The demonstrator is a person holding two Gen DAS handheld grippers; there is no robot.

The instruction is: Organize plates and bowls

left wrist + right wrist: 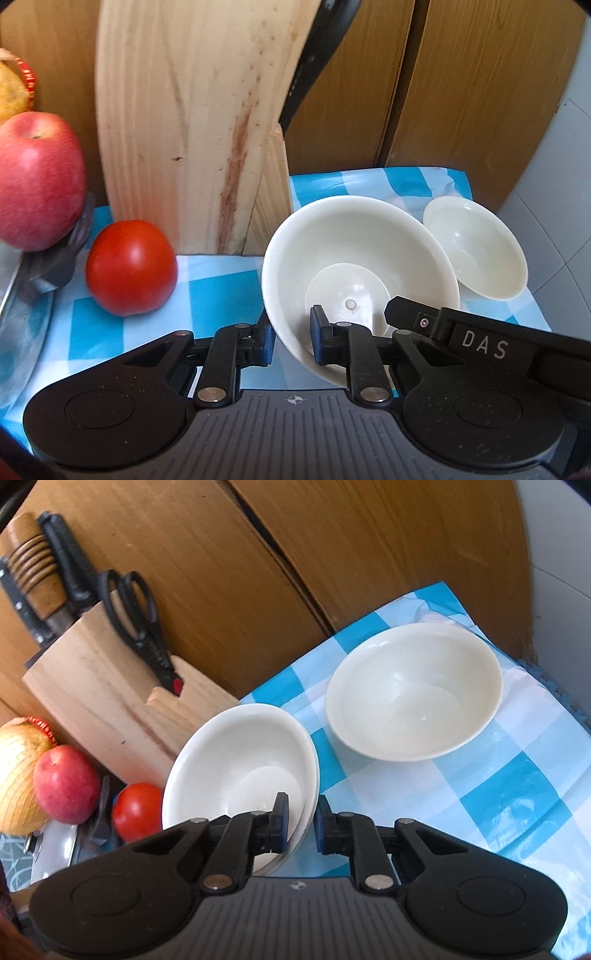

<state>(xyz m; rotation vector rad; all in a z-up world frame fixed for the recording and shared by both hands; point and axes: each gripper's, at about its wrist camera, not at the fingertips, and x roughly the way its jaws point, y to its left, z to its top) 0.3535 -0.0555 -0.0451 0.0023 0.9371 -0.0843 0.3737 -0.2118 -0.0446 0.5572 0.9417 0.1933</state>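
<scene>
A white bowl (354,258) is held tilted above the blue-checked cloth. My left gripper (291,341) is shut on its near rim, one finger inside and one outside. My right gripper (300,825) is shut on the rim of the same bowl (240,760) from the other side; its black finger (413,315) shows in the left wrist view. A second white bowl (413,690) stands upright on the cloth farther right, and it also shows in the left wrist view (476,247).
A wooden knife block (110,701) with knives and scissors (144,627) stands at the back left. A tomato (131,267), an apple (37,181) and a netted yellow fruit (18,775) lie left. Brown cabinet doors (295,554) rise behind the checked cloth (498,775).
</scene>
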